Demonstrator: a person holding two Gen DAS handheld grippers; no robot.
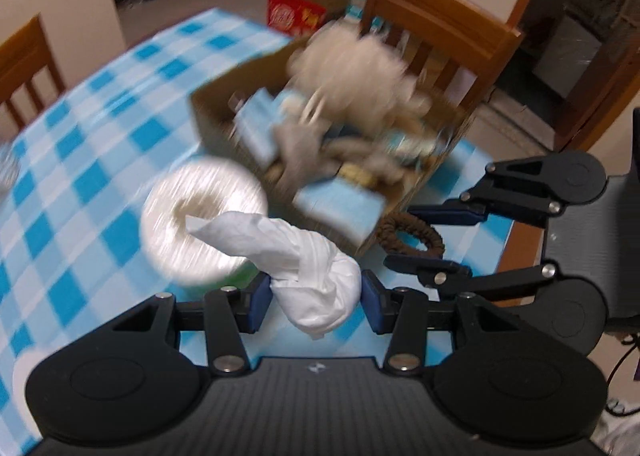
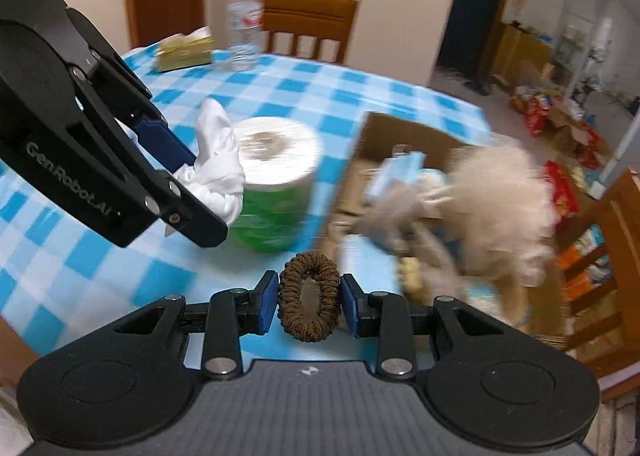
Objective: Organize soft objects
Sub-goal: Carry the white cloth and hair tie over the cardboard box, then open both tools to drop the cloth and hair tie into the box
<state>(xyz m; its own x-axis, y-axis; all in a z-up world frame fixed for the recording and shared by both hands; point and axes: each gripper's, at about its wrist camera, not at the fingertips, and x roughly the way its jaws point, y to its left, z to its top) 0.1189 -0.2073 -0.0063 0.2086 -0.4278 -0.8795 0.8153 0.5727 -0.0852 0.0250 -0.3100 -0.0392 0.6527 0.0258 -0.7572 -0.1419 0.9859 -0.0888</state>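
Note:
My left gripper (image 1: 316, 300) is shut on a crumpled white cloth (image 1: 308, 260) and holds it above the checked table. It also shows in the right wrist view (image 2: 180, 180) with the cloth (image 2: 218, 164). My right gripper (image 2: 309, 304) is shut on a brown hair scrunchie (image 2: 309, 298); in the left wrist view it (image 1: 432, 240) holds the scrunchie (image 1: 414, 232) beside the box. A cardboard box (image 1: 224, 112) holds a fluffy beige toy (image 1: 356, 68), a grey soft toy and blue packs. The box (image 2: 384, 132) and beige toy (image 2: 504, 200) are also seen from the right.
A toilet paper roll (image 1: 204, 216) in green wrap (image 2: 276, 176) stands left of the box. A water bottle (image 2: 244, 20) and a yellow tissue pack (image 2: 184, 50) stand at the far edge. Wooden chairs (image 1: 436, 24) surround the table. Boxes litter the floor behind.

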